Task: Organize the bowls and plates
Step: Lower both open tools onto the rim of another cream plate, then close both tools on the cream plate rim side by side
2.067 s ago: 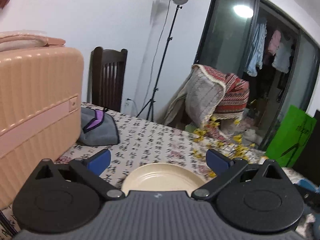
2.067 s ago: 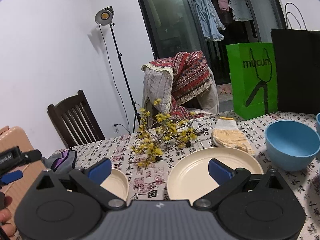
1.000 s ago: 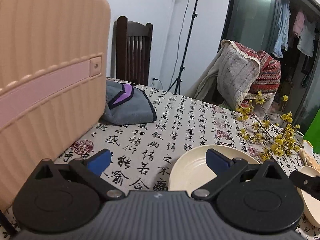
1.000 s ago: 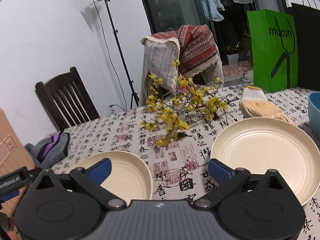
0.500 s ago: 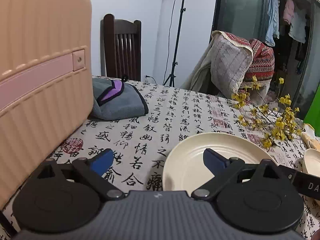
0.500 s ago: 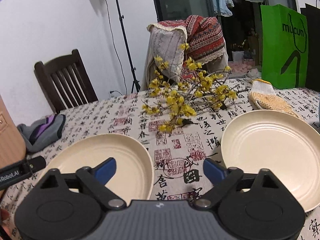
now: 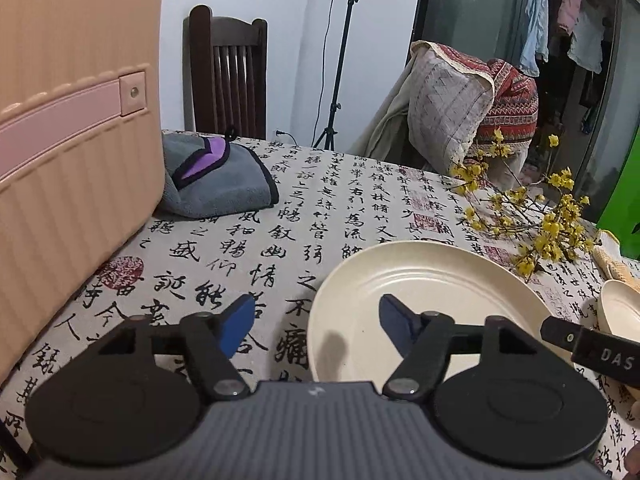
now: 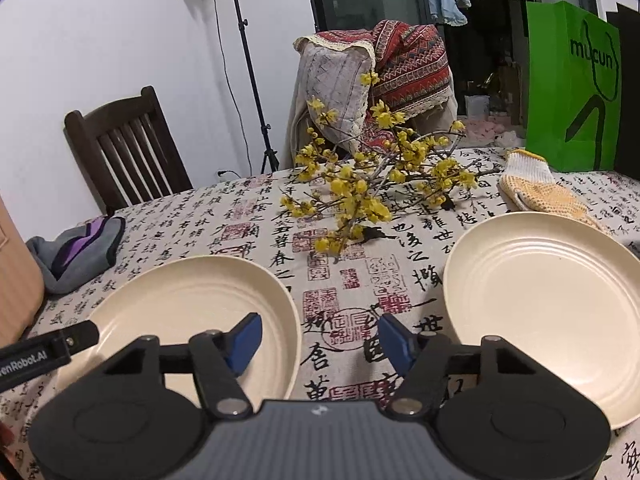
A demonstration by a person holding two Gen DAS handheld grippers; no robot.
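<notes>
Closing on: left plate [image 7: 432,280], its rims straddled by left gripper [image 7: 316,326] and right gripper [image 8: 320,342].
Claws: both narrowing, apart, nothing clamped.
Next: pinch rims, lift.

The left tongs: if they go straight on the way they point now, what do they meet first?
Probably the rim of the left cream plate: the left tongs, which have just been closing, straddle its near-left edge with nothing gripped. Depth is unclear, so the tablecloth could come first.

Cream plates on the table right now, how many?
2. The left plate lies in front of the grey cloth; the right plate lies near the knit glove. Others may sit out of frame.
</notes>
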